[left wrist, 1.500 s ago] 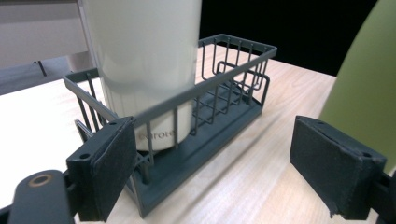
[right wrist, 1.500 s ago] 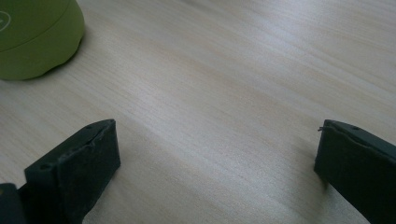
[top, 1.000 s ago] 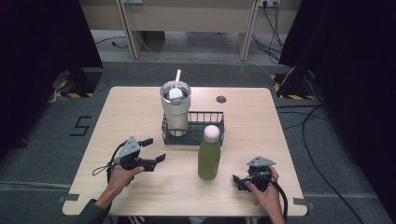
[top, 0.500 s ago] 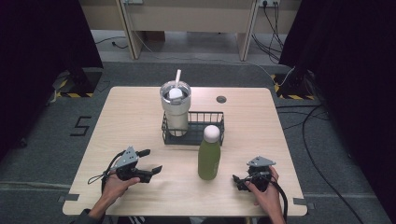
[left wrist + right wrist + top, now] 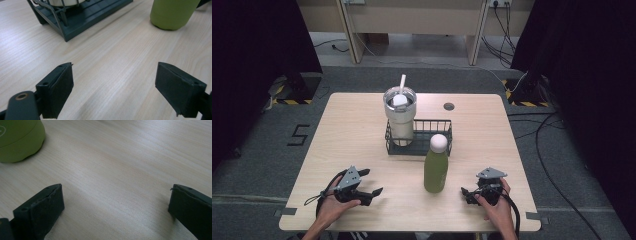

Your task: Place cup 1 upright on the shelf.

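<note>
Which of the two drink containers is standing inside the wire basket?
The steel tumbler with the white straw stands in the left end of the black wire basket. The green bottle with the white cap stands outside it, on the bare table, nearer the person.

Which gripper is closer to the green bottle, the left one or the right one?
Right. The right gripper rests just right of the green bottle, near its base. The left gripper lies farther away, on the bottle's left.

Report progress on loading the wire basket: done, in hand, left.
Done: the tumbler stands in the wire basket. In hand: nothing; the left gripper and right gripper sit open near the table's front edge. Probably left: the green bottle stands on the table just outside the basket.
</note>
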